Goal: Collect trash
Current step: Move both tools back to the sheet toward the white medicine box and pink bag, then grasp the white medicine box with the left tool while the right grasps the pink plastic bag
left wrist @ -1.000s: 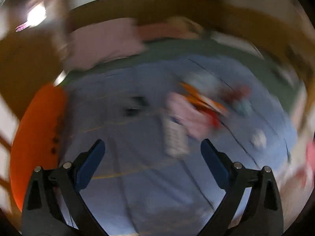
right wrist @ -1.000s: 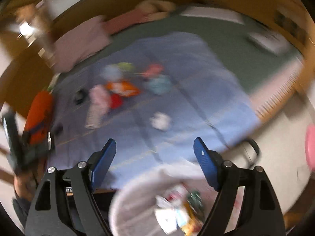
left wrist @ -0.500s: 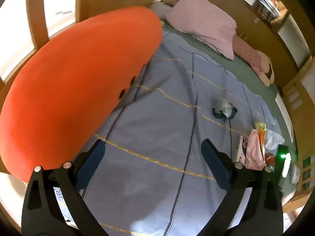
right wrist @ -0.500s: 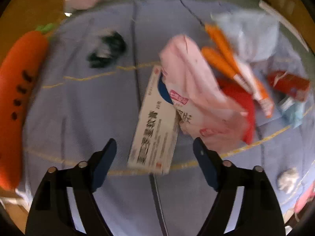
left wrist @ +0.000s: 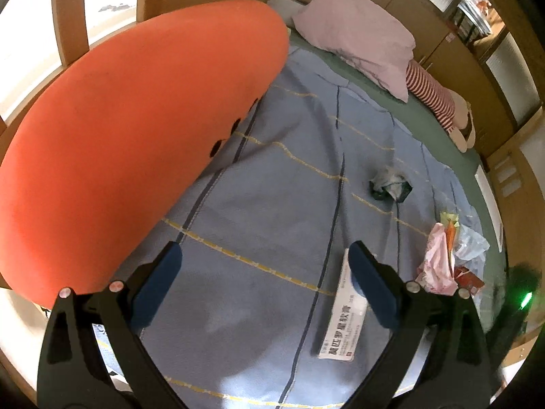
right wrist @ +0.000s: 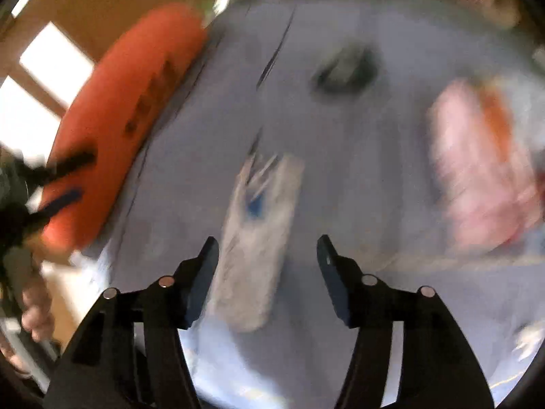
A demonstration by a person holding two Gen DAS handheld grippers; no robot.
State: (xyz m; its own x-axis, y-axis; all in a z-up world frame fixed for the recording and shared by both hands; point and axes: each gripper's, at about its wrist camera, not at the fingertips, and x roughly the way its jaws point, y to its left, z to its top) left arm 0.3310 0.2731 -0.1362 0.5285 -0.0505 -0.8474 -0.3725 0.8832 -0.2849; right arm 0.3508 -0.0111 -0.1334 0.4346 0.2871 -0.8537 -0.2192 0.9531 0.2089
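A white medicine box (left wrist: 344, 320) lies on the blue blanket (left wrist: 272, 211), just inside my left gripper's right finger. My left gripper (left wrist: 262, 259) is open and empty above the blanket. In the blurred right wrist view the same box (right wrist: 259, 238) lies between the fingers of my right gripper (right wrist: 267, 248), which is open around it. A dark crumpled wrapper (left wrist: 390, 185) lies farther off, also in the right wrist view (right wrist: 344, 71). A pink plastic bag (left wrist: 437, 262) with orange and red wrappers lies at the right, and shows in the right wrist view (right wrist: 477, 170).
A big orange carrot-shaped cushion (left wrist: 119, 129) fills the left side, also in the right wrist view (right wrist: 119, 109). A pink pillow (left wrist: 357, 30) and a striped soft toy (left wrist: 436, 99) lie at the bed's head. Wooden cupboards (left wrist: 477, 61) stand behind.
My right gripper has come down closer over the white box, which now sits between its fingers. The left view has shifted a little, bringing the box beside its right finger.
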